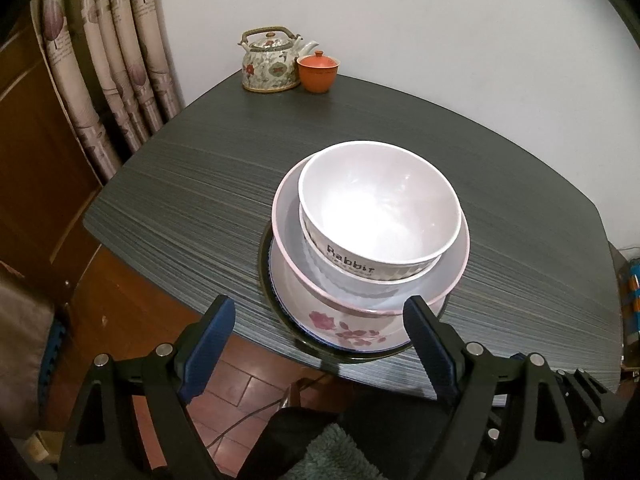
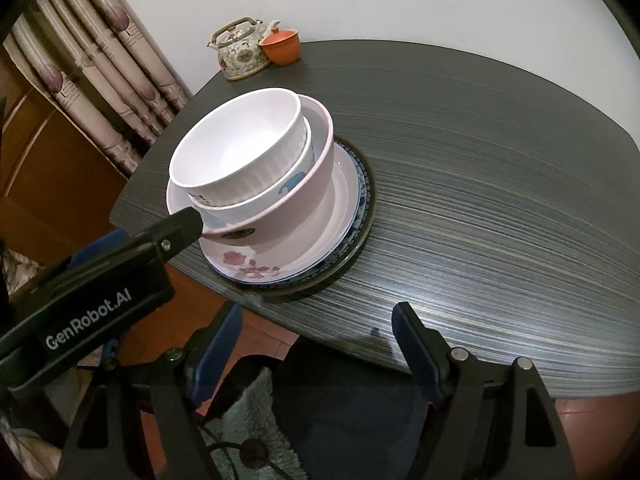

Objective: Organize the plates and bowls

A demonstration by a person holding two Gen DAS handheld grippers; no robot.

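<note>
A stack of dishes stands near the table's front edge. On top is a white bowl marked "Rabbit", nested in a second white bowl, inside a pink-rimmed bowl. Under them lie a flowered plate, a blue-patterned plate and a dark plate. My left gripper is open and empty, its fingers either side of the stack's near edge. My right gripper is open and empty, right of and in front of the stack.
A flowered teapot and an orange lidded cup stand at the far corner of the dark table. Curtains hang at the left. The left gripper's body crosses the right wrist view.
</note>
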